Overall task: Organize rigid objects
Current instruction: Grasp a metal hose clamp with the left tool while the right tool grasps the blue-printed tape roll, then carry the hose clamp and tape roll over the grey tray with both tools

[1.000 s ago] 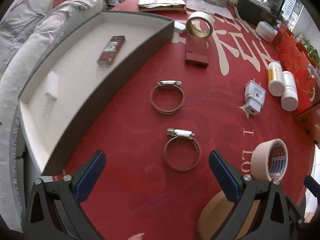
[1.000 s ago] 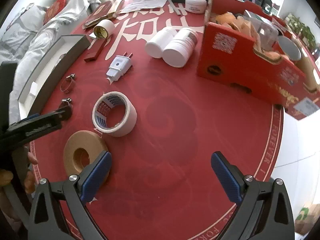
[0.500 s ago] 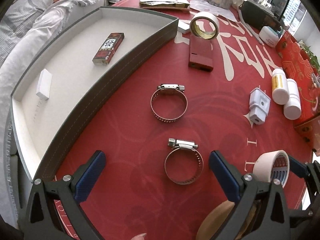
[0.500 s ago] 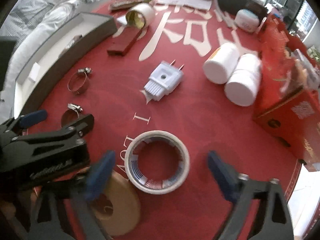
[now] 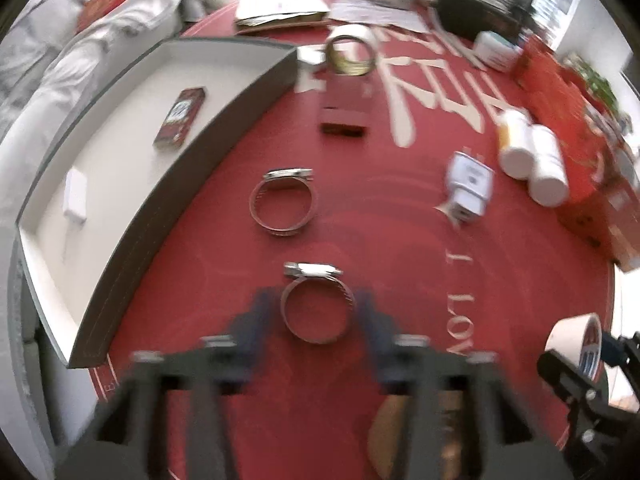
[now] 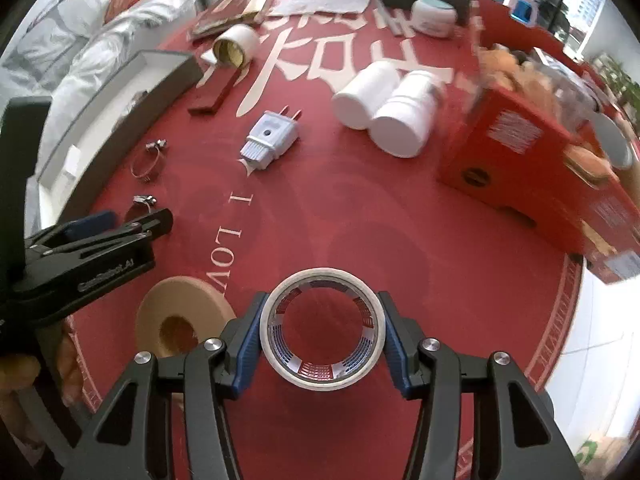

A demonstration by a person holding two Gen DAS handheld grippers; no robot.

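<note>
Your right gripper [image 6: 322,336] is closing around the white tape roll [image 6: 323,330], pads at its sides. Your left gripper [image 5: 318,314] is closing with the near hose clamp [image 5: 318,306] between blurred fingers; contact unclear. The second clamp [image 5: 282,204] lies at 12 o'clock, the grey tray [image 5: 224,128] at 10, the brown roll [image 6: 182,318] at your right gripper's 9.
</note>
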